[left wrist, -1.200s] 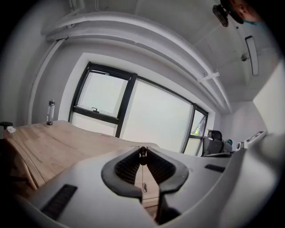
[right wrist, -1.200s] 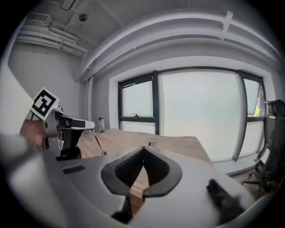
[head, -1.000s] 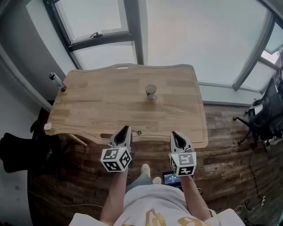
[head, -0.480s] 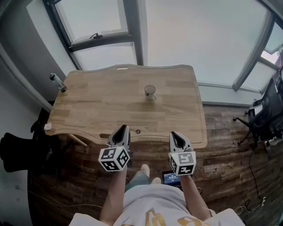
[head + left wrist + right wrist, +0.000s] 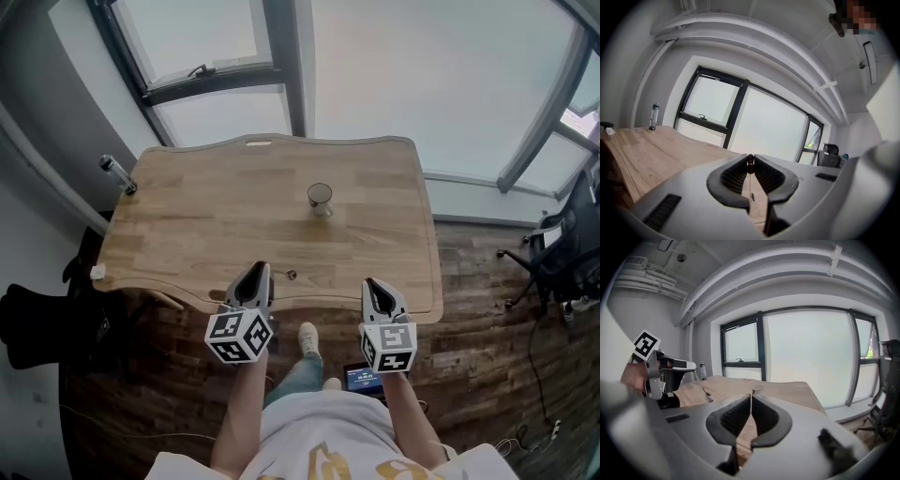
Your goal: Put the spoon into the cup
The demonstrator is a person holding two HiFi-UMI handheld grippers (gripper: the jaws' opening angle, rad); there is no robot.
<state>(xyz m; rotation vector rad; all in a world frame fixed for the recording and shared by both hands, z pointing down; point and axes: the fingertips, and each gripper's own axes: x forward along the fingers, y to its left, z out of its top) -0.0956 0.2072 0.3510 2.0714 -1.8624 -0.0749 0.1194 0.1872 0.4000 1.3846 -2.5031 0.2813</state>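
Observation:
A small glass cup [image 5: 321,197] stands upright near the middle of the wooden table [image 5: 187,225]; it also shows over the right gripper's tips [image 5: 757,389]. My left gripper [image 5: 259,272] hovers at the table's near edge, shut on a thin metal spoon [image 5: 750,185] that hangs down between its jaws, bowl end low. The spoon's bowl [image 5: 292,275] shows just right of the tips, and the hanging spoon [image 5: 708,397] appears under the left gripper [image 5: 682,365]. My right gripper [image 5: 373,285] is beside it, shut and holding nothing [image 5: 751,396].
A clear bottle [image 5: 116,172] stands at the table's far left corner. Windows run behind the table. An office chair [image 5: 562,253] stands on the floor to the right, a black bag [image 5: 37,328] to the left, a small screen device [image 5: 361,377] by the person's feet.
The left gripper has drifted slightly left and back toward the person, spoon still in it. The right gripper has barely moved.

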